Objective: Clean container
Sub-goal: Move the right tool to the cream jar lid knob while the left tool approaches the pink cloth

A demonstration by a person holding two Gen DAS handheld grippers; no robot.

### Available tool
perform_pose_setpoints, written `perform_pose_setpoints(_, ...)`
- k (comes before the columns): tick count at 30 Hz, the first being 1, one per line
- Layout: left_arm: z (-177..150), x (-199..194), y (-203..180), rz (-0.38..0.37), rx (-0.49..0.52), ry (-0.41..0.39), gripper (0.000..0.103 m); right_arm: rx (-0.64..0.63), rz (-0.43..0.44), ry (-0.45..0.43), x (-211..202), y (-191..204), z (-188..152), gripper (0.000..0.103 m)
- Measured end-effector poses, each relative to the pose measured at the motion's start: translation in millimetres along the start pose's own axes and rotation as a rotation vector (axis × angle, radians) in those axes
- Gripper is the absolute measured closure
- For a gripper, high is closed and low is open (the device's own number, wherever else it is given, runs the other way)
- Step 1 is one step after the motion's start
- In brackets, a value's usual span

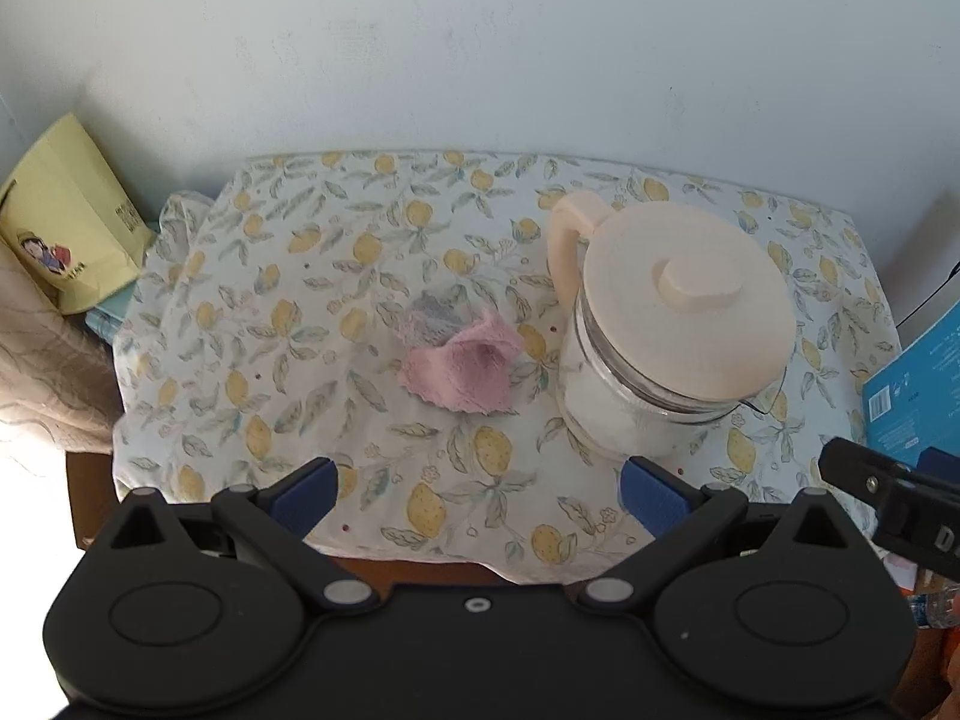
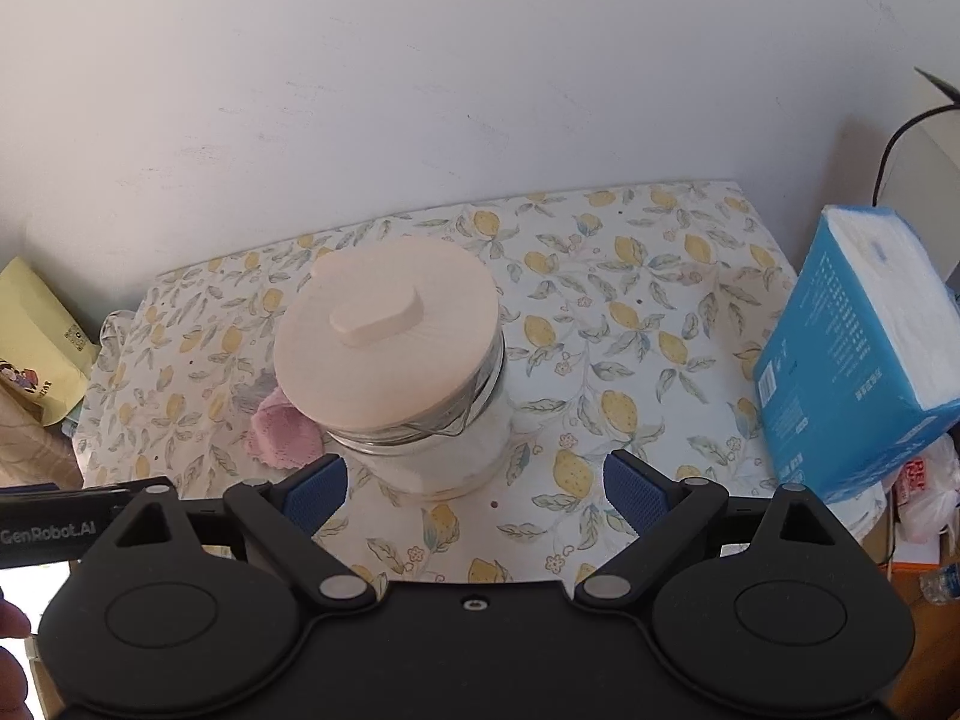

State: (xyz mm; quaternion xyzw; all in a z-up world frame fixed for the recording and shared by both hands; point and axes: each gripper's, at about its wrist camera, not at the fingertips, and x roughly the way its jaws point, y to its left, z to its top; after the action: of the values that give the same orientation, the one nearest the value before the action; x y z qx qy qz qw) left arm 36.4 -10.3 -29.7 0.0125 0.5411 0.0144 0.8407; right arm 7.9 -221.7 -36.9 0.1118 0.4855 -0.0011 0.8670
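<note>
A glass jug point(image 1: 654, 360) stands on the table, toward the right-hand side of the lemon-print tablecloth point(image 1: 288, 312) and roughly midway between its back and front edges. Its body is clear glass, round and squat, and the lower part looks whitish, though I cannot tell whether that is something inside or just light on the glass. A cream lid point(image 1: 684, 300) with a raised oblong knob covers the mouth completely, and a cream handle point(image 1: 567, 240) curves off the far-left side of the jug. A small glass spout pokes out from under the lid on the near-right.

Just beside the jug, toward the middle of the cloth, lies a crumpled pink cloth point(image 1: 465, 369) with a greyish patch at its back; from the right wrist view the jug hides part of it.

The left gripper point(image 1: 480, 495) hovers over the front edge of the table with its blue-padded fingers spread wide, nothing between them. The right gripper point(image 2: 477, 489) is likewise spread, its fingers either side of the jug's base as seen from behind but apart from the glass.

A blue tissue pack point(image 2: 840, 360) leans at the right edge of the table, and a yellow paper bag point(image 1: 66, 222) stands off the left edge against the white wall point(image 1: 480, 60).
</note>
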Motion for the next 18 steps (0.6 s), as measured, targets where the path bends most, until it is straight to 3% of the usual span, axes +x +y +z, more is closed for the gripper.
perform_pose_setpoints(6,3,10,-1,0.035,0.044,-0.024,0.000,-0.030,0.019,0.006,2,-5,-2,0.007)
perform_pose_setpoints(7,4,11,-2,0.041,0.052,-0.028,0.000,-0.031,0.060,-0.001,0,-11,-1,0.007)
perform_pose_setpoints(18,7,36,-14,0.037,0.175,-0.086,0.000,-0.071,0.135,-0.032,1,-37,13,0.007)
